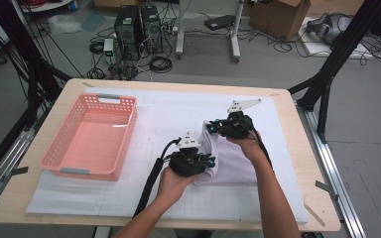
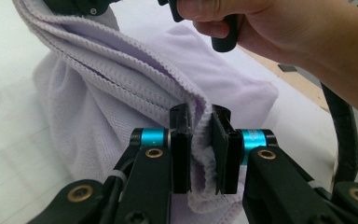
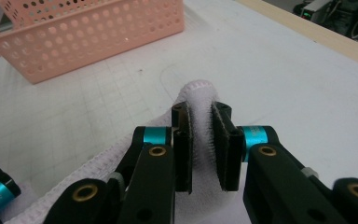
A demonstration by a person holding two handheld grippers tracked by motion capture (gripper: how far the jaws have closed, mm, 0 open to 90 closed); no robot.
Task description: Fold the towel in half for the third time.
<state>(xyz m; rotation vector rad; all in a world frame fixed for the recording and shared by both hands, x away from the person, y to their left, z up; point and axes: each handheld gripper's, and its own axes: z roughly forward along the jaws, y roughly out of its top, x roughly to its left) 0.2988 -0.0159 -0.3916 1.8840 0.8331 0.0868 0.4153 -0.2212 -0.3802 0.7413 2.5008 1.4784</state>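
A pale lilac towel [image 1: 230, 158] lies partly folded on the white mat, right of the middle. Its left edge is lifted and stretched between my two grippers. My left gripper [image 1: 209, 162] is shut on the near corner of that edge, and the left gripper view has the hem of the towel [image 2: 121, 70] pinched between my left gripper [image 2: 200, 140]. My right gripper [image 1: 212, 128] is shut on the far corner. In the right gripper view the white fuzzy hem of the towel [image 3: 198, 91] sticks up between the jaws of my right gripper [image 3: 200, 140].
An empty pink plastic basket [image 1: 59, 148] stands on the mat's left half and appears as the basket [image 3: 88, 35] in the right gripper view. The white gridded mat [image 1: 173, 114] covers most of the wooden table [image 1: 297, 144]. Cables and computer cases sit on the floor beyond.
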